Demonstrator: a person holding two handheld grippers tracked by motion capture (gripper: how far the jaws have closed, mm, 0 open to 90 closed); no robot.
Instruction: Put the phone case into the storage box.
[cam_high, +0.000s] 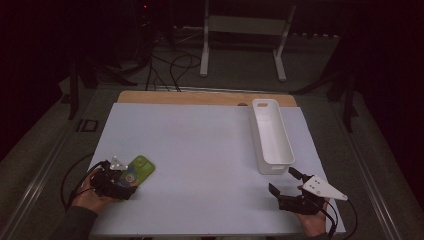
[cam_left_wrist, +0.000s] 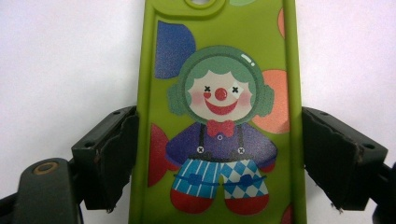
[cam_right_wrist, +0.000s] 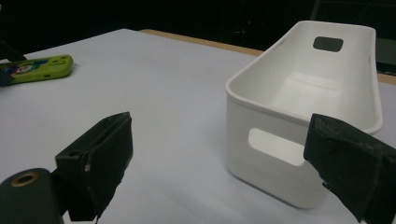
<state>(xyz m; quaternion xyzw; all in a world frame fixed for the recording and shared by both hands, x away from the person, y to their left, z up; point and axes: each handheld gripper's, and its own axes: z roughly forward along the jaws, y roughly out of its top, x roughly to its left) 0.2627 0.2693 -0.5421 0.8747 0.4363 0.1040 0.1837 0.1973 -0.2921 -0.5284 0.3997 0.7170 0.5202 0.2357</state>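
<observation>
A green phone case (cam_high: 141, 167) printed with a clown lies flat on the white table top at the front left. My left gripper (cam_high: 131, 176) straddles its near half. In the left gripper view both black pads (cam_left_wrist: 116, 154) rest against the long sides of the case (cam_left_wrist: 219, 116), so the gripper (cam_left_wrist: 219, 158) is shut on it. At the front right my right gripper (cam_high: 284, 181) stands open and holds nothing. In the right gripper view, its jaws (cam_right_wrist: 224, 154) frame the near end of a white bin, and the case (cam_right_wrist: 39, 67) lies far off at the left.
The long white bin (cam_high: 256, 140) stands empty at the right of the table, its near end wall (cam_right_wrist: 261, 172) with a handle slot close to my right gripper. A white mat (cam_high: 200, 145) covers the wooden table. A metal stand and cables are on the floor behind.
</observation>
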